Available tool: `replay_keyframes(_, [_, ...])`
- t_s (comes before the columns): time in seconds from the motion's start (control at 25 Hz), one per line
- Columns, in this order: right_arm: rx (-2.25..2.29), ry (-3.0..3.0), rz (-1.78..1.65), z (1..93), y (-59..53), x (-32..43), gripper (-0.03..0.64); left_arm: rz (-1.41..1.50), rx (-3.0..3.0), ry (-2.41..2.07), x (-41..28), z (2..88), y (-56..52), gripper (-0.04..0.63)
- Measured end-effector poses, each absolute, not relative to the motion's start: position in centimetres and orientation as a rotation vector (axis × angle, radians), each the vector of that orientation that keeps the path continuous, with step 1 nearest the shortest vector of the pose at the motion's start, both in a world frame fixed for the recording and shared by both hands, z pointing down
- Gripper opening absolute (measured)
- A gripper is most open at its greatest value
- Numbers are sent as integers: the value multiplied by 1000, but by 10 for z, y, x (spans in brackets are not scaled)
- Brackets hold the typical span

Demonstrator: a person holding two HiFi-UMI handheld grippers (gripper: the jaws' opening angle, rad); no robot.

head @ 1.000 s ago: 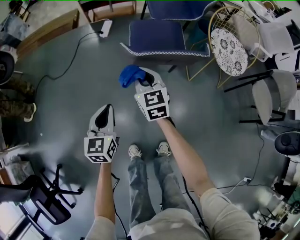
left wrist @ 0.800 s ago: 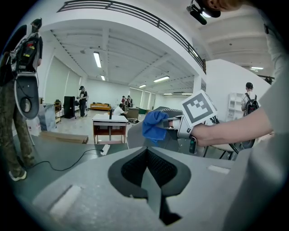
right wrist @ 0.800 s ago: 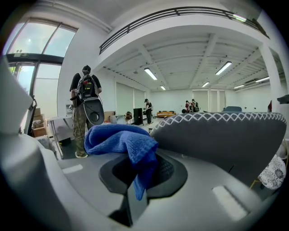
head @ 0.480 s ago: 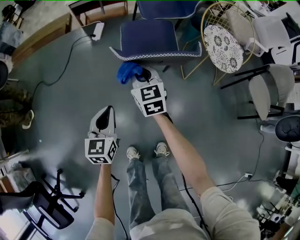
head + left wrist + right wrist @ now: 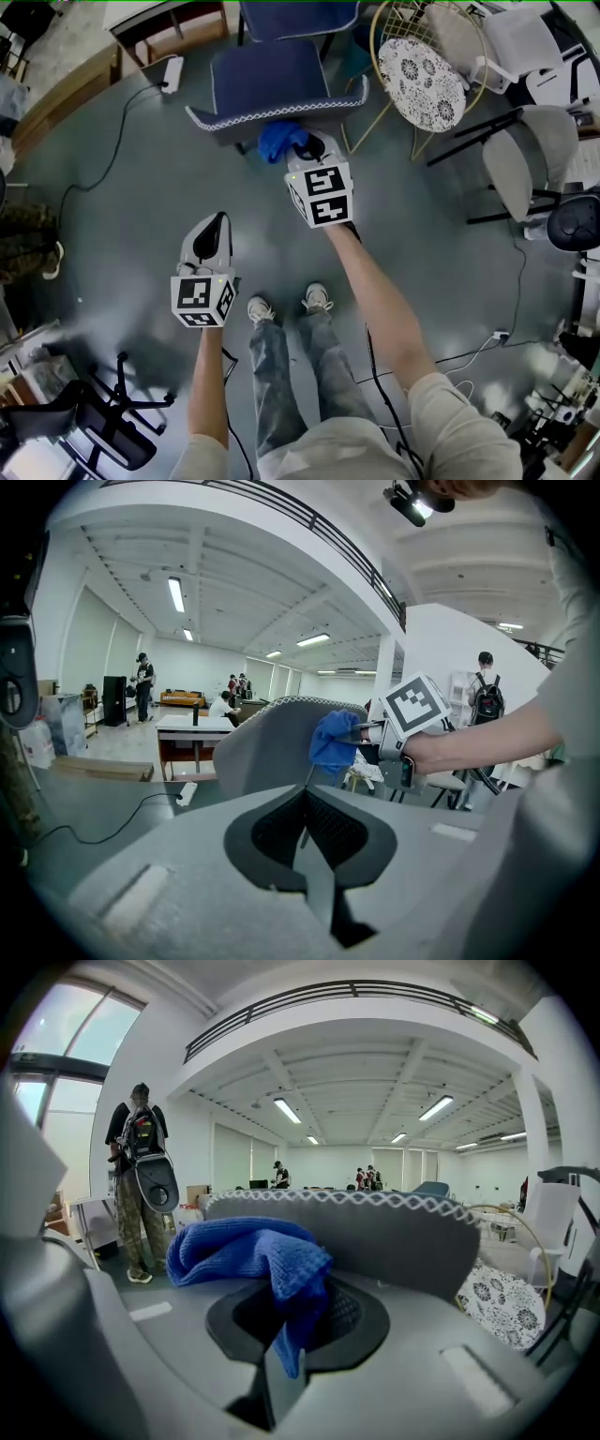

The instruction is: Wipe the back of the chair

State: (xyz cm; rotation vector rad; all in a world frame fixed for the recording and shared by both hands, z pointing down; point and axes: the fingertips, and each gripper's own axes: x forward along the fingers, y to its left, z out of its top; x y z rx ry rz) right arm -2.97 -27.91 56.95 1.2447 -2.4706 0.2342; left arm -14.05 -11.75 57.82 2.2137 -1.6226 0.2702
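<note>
The chair (image 5: 267, 80) has a dark blue seat and a grey back (image 5: 375, 1232) edged with white stitching (image 5: 272, 114). My right gripper (image 5: 305, 150) is shut on a blue cloth (image 5: 279, 139), which sits right at the top edge of the chair back. In the right gripper view the blue cloth (image 5: 253, 1251) bunches between the jaws, with the back just beyond. My left gripper (image 5: 214, 225) hangs lower and to the left, shut with nothing in it. From the left gripper view the chair back (image 5: 267, 747), the cloth (image 5: 333, 741) and the right gripper's marker cube (image 5: 412, 705) show ahead.
A gold wire chair with a patterned round cushion (image 5: 419, 82) stands right of the blue chair. Grey chairs (image 5: 520, 169) sit further right. A power strip and cable (image 5: 169, 70) lie on the floor at the left. A black office chair (image 5: 94, 422) is at the lower left. People stand in the distance.
My right gripper with the blue cloth has moved forward, from clear of the chair to its back's top edge. The left gripper has stayed in place.
</note>
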Motion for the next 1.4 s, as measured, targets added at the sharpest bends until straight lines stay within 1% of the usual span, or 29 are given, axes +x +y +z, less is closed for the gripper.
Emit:
replay_keyframes(0.48, [1442, -2381, 258, 565, -318, 97, 46, 285, 2278, -1561, -79, 569, -149, 0])
replay_keyframes(0.84, [1516, -2316, 269, 570, -324, 156, 46, 295, 2303, -1529, -47, 568, -159, 0])
replay_keyframes(1.12, [1474, -2304, 275, 585, -300, 154, 46, 285, 2296, -1535, -49, 569, -155, 0])
replay_keyframes(1.4, [1364, -2356, 325, 604, -272, 84, 46, 279, 2257, -1596, -91, 566, -138, 0])
